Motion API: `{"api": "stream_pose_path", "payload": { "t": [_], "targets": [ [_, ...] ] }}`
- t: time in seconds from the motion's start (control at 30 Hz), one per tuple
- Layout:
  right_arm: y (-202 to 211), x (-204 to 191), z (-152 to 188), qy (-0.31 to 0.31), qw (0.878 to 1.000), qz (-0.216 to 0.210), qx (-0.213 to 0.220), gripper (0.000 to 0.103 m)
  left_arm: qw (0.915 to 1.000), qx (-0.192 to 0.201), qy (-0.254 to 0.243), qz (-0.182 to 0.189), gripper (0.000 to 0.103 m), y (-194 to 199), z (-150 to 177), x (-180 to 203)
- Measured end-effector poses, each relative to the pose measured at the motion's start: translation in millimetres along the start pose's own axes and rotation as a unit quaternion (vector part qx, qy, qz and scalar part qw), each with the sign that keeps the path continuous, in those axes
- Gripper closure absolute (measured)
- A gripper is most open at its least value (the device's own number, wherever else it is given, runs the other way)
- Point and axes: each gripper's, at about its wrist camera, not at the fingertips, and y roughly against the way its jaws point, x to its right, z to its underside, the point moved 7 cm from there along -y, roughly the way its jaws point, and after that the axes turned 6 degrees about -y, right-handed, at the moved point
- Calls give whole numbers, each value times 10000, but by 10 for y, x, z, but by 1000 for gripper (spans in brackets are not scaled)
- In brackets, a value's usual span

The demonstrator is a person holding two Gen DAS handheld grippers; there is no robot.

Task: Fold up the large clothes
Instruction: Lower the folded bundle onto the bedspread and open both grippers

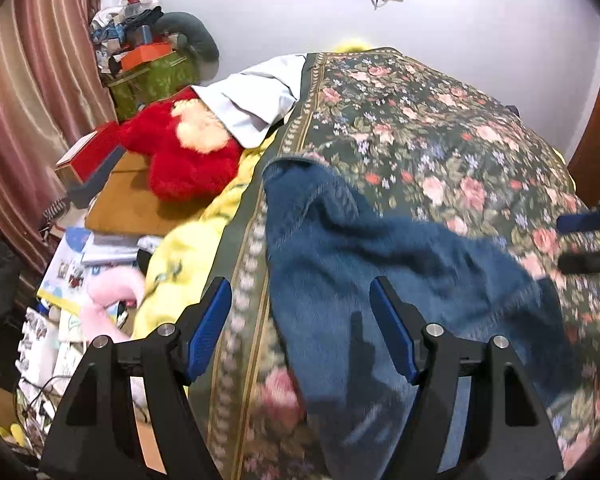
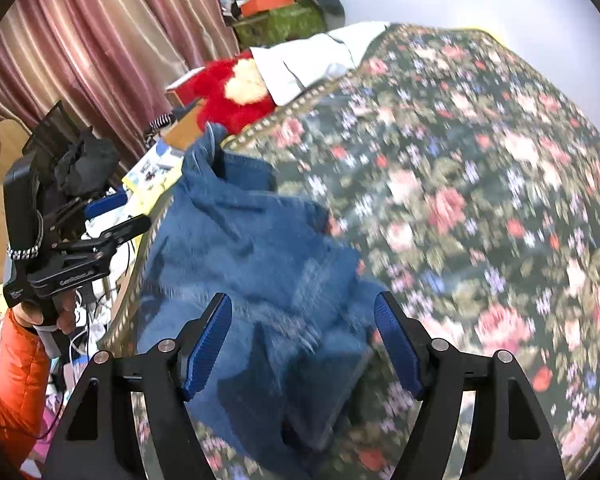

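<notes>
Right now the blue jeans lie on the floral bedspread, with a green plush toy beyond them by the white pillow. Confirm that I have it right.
Not quite: the plush toy is red, not green, as the left wrist view shows. The rest holds: the blue jeans lie on the floral bedspread, and the toy sits beyond them by the white pillow.

Blue jeans [image 2: 252,248] crumpled on floral bedspread [image 2: 480,168], beneath wide-apart right hand-held gripper [image 2: 302,340].
</notes>
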Motion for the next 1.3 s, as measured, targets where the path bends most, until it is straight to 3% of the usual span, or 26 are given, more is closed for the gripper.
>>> {"api": "stream_pose_path", "payload": {
  "t": [0.1, 0.2, 0.33, 0.5, 0.63, 0.83, 1.03, 1.17, 1.3],
  "targets": [
    [-236, -166, -105, 213, 9997, -56, 68, 31, 9998, -147, 85, 100, 32, -296, -169, 13],
    [-588, -213, -106, 474, 9987, 177, -92, 31, 9996, -232, 154, 85, 32, -540, -231, -6],
    [-1018, 19, 36, 628, 9952, 558, -498, 31, 9980, -437, 428, 179, 18, -893, -239, -38],
    [-1030, 405, 165, -38, 9980, -152, -613, 21, 9953, -640, 667, 280, 11, -1171, -122, -73],
    [-919, 463, 218, 11, 9986, -31, -533, 18, 9945, -679, 743, 278, 11, -1103, -130, -81],
    [-555, 357, 235, 153, 9986, 465, -211, 18, 9990, -396, 144, -165, 17, -595, -221, 45],
    [159, 82, 238, 265, 9970, 564, 454, 18, 9980, 527, -228, -255, 17, 440, -307, 215],
    [755, -185, 231, 278, 9925, 415, 1116, 18, 9920, 1244, -90, -187, 17, 1206, -309, 309],
    [1439, -520, 272, 357, 9797, 228, 1961, 18, 9800, 1982, 92, -167, 17, 1971, -292, 394]
  ]
}}
